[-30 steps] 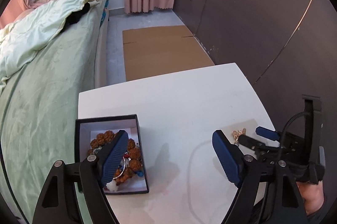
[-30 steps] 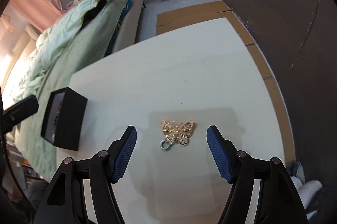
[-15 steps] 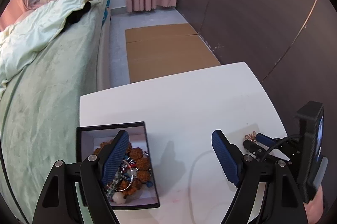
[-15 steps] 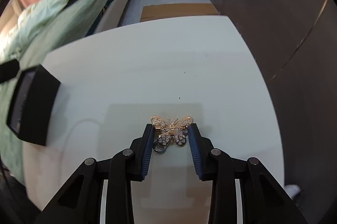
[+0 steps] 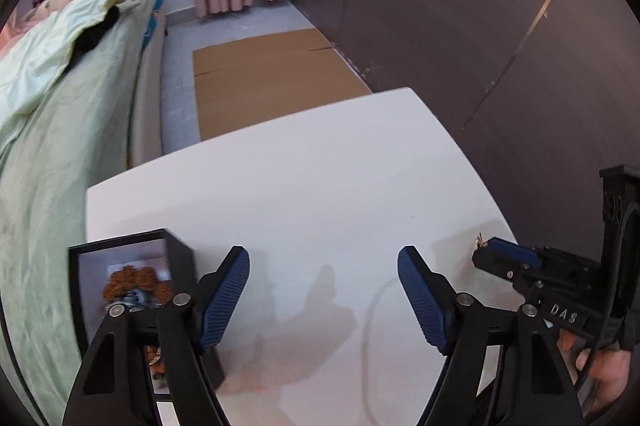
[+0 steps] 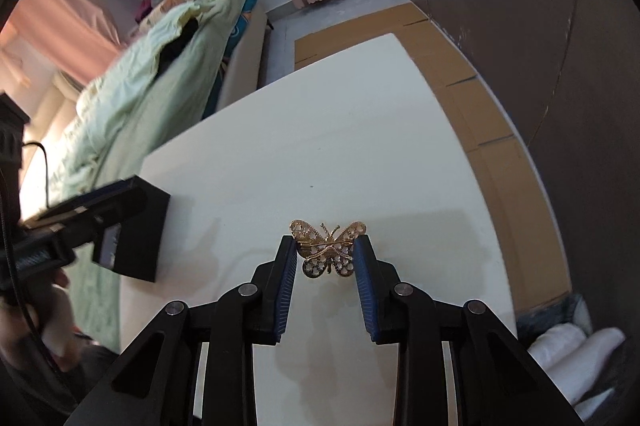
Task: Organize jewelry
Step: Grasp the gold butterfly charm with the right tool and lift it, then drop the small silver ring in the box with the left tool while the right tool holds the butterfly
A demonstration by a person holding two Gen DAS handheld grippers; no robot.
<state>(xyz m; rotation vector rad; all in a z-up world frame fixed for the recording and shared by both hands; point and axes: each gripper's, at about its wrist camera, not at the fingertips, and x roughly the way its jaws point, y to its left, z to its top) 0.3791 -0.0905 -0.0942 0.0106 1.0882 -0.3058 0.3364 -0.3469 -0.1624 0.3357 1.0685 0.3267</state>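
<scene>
At the left edge of the white counter stands the black jewelry box, open at the top, with brown beads and other pieces lying on its pale lining. It sits hard against the counter's left rim, beside the green bed, so there is no spare room on that side. A nudge outward could, I judge, tip it off.

The left tool hovers just right of the box, its blue pads wide apart with nothing between them, though the jaws are narrowing a little. Its left finger overlaps the box's near right corner in this view, probably placed to steady the box; whether it touches I cannot tell.

Between the two tools the counter is bare, giving a free lane across to the box.

On the right, the right tool has its jaws closing narrowly on the gold butterfly brooch, pads pressing the wings from both sides. The brooch stands upright with its pin bar facing the camera. It appears lifted clear of the counter, likely for carrying to the box. The counter's right rim lies near, with cardboard on the floor and a dark wall beyond, so the safe way is leftward.
</scene>
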